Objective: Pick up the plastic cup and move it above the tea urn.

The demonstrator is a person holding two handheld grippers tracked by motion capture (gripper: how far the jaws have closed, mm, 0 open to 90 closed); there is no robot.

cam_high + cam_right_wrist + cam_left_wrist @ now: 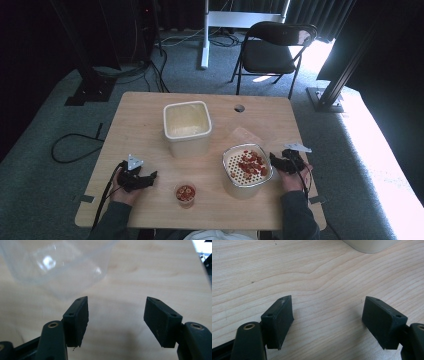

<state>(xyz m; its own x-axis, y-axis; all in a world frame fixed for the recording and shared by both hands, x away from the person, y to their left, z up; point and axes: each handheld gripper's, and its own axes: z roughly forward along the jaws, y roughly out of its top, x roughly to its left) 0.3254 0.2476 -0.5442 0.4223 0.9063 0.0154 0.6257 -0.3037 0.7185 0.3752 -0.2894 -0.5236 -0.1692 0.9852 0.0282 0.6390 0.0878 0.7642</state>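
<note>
At the near edge of the light wooden table (145, 120), the person's two forearms in dark sleeves are coming in from below. The left gripper (150, 177) is lying low over the near-left part of the tabletop; in the left gripper view its two black jaws are standing wide apart with bare wood grain between them and nothing touching the pads. Between the two hands, near the front edge, a small clear plastic cup holding red pieces (185, 193) is standing upright, well apart from both grippers. Just right of it and a little farther back, a clear square plastic container with a white perforated insert carrying a heap of red pieces (247, 166) is sitting on the wood. The right gripper (274, 161) is resting beside this container's right rim, pointing toward it; from the high view, contact cannot be told. In the right gripper view its black jaws are also spread, with only the table between them, and the clear container's wall (60, 267) is showing just ahead of the left jaw, not between the pads. Farther back, near the table's middle, a tall cream-white square plastic tub (187, 127) is standing open. Beyond the table, a black folding chair (272, 50) is standing on the grey carpet.
</note>
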